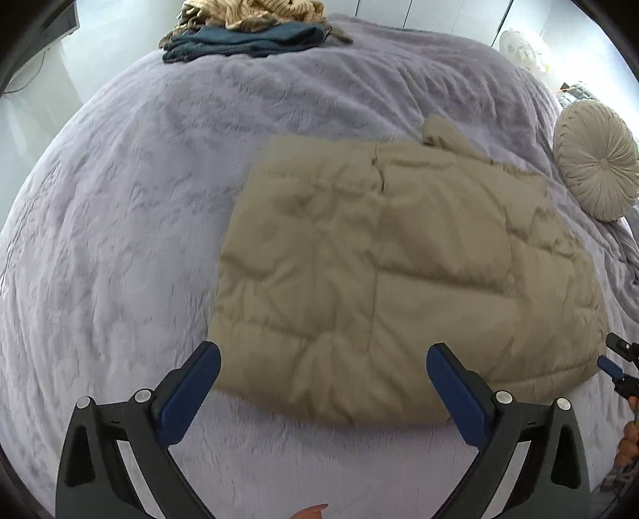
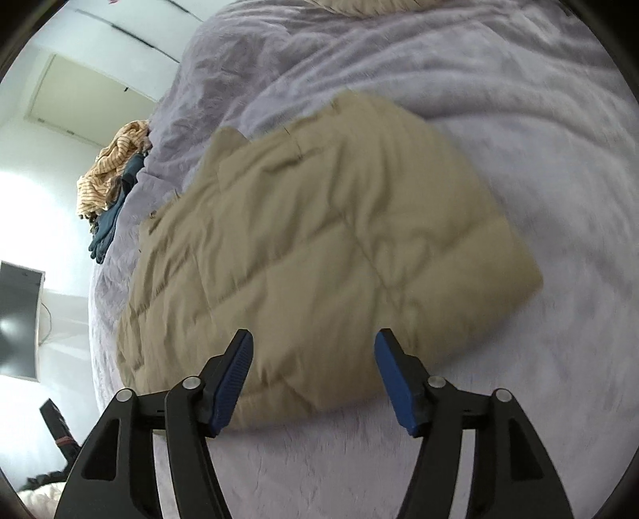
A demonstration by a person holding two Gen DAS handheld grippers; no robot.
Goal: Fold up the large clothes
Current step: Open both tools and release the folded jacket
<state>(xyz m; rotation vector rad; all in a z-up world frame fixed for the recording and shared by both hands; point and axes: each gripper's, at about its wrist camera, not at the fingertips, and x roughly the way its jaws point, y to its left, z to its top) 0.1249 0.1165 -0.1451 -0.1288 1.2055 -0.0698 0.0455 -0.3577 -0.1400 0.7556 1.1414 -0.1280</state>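
A tan quilted puffer jacket lies folded into a rough rectangle on the lavender bed cover. It also shows in the right wrist view. My left gripper is open and empty, hovering over the jacket's near edge. My right gripper is open and empty, just above the jacket's near edge. The right gripper's tip shows at the right edge of the left wrist view, beside the jacket's right corner.
A pile of folded clothes, dark teal under a striped tan piece, sits at the bed's far edge; it also shows in the right wrist view. A round pleated cushion lies at the right. A dark monitor stands beside the bed.
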